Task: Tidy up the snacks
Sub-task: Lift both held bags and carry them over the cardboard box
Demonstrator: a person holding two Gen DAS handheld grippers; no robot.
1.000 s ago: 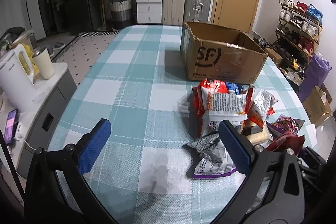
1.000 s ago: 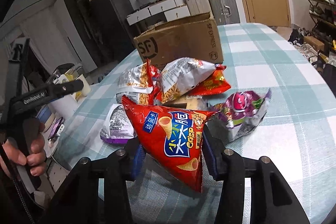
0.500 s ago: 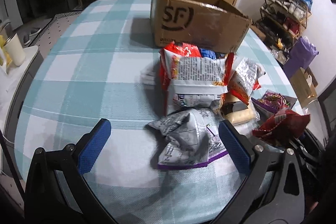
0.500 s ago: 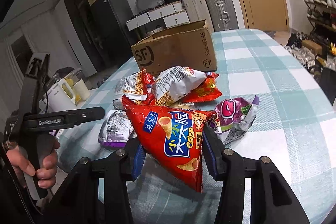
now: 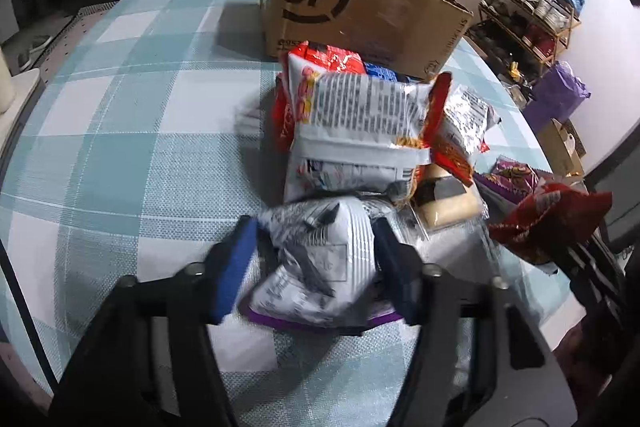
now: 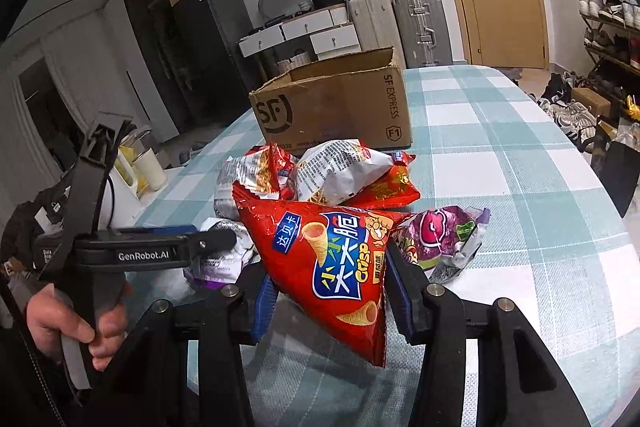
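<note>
Left claw [image 5: 316,251] closing around silver-and-purple snack bag [image 5: 320,263] on checked bench [image 5: 132,155]; right claw [image 6: 326,291] clamped on red cone-crisp bag [image 6: 332,259].

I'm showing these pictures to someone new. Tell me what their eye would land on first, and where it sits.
First, the bright red cone-snack bag, clamped in the right gripper above the checked tablecloth. Next, the left gripper, its jaws closing around a crumpled silver-and-purple bag at the near edge of the snack heap. Behind the heap stands an open cardboard box marked SF.
</note>
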